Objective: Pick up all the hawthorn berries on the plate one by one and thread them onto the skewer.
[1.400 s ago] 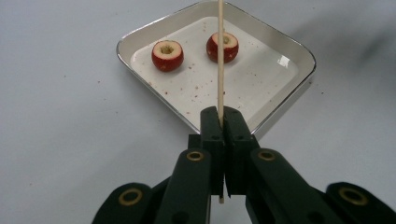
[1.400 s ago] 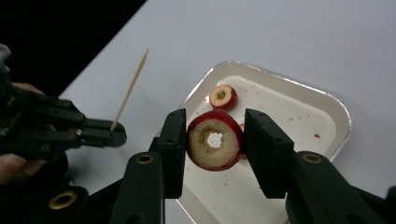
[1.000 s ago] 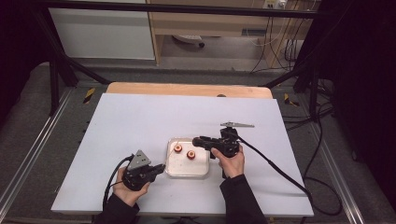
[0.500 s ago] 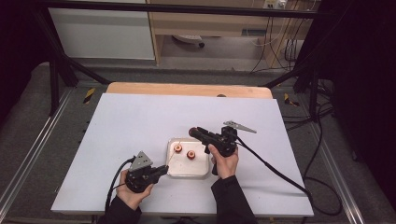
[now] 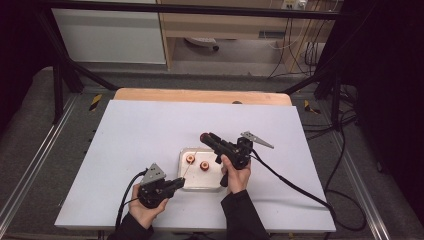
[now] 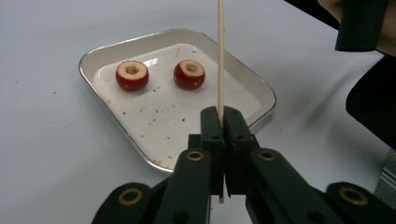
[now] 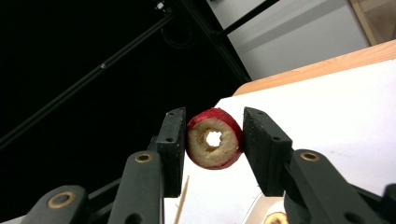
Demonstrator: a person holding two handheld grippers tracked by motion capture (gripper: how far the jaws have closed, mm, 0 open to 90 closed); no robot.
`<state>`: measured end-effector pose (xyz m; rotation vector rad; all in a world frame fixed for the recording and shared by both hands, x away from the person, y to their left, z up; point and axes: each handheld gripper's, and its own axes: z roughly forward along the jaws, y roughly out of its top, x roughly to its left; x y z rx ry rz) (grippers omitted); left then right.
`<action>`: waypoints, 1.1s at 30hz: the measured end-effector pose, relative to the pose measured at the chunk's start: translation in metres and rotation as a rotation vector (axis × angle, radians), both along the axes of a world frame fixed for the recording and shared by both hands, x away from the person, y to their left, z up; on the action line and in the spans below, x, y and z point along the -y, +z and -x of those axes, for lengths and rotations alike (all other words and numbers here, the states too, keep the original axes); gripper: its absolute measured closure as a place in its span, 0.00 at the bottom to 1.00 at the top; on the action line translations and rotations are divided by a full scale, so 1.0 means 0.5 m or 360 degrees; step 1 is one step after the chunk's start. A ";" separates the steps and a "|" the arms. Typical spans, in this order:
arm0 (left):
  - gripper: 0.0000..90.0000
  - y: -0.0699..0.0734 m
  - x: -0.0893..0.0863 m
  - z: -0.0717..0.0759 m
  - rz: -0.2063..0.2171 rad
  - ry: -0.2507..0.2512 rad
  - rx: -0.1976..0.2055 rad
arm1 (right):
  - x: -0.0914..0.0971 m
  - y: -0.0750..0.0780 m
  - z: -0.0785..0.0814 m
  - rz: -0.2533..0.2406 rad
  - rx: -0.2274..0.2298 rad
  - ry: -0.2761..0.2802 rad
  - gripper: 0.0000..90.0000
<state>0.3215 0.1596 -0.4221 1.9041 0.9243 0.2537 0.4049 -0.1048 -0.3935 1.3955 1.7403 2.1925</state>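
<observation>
1. The left tongs (image 6: 223, 126) were clamped on a thin skewer (image 6: 220, 56), low on its shaft, near the desk's (image 5: 125, 135) front edge.
2. In the left gripper view the skewer's long axis ran straight up from the jaws and left the picture at the top, so its tip was cut off; a short stub showed below the pads.
3. From above, the skewer (image 5: 188, 167) slanted up over the tray (image 5: 200, 184) toward the right tongs (image 5: 206, 138).
4. The right tongs (image 7: 212, 142) gripped a cored red fruit ring (image 7: 214, 138) by its skin, raised above the tray's far side.
5. The ring's hole faced that gripper's camera; light showed through it.
6. Two more cored fruits (image 6: 132, 75) (image 6: 189, 74) sat in the tray (image 6: 93, 58), holes up.
7. Whether the skewer's tip touched the ring could not be made out.
</observation>
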 end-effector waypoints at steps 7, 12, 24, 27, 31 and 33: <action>0.98 -0.002 0.006 -0.002 0.0012 0.0002 -0.0016 | -0.007 -0.010 0.005 -0.0023 0.0045 0.0011 0.68; 0.98 -0.002 0.006 -0.002 0.0017 0.0004 -0.0016 | -0.009 -0.013 0.007 -0.0033 0.0057 0.0016 0.68; 0.98 -0.002 0.004 -0.002 0.0024 0.0016 -0.0016 | -0.013 -0.019 0.009 -0.0043 0.0056 0.0026 0.68; 0.98 -0.003 0.005 -0.003 0.0023 0.0014 -0.0020 | -0.014 -0.019 0.010 -0.0046 0.0056 0.0029 0.68; 0.98 -0.002 0.005 -0.003 0.0029 0.0027 -0.0021 | -0.017 -0.023 0.012 -0.0045 0.0050 0.0041 0.68; 0.98 -0.002 0.004 -0.003 0.0028 0.0031 -0.0023 | -0.018 -0.026 0.012 -0.0039 0.0055 0.0040 0.68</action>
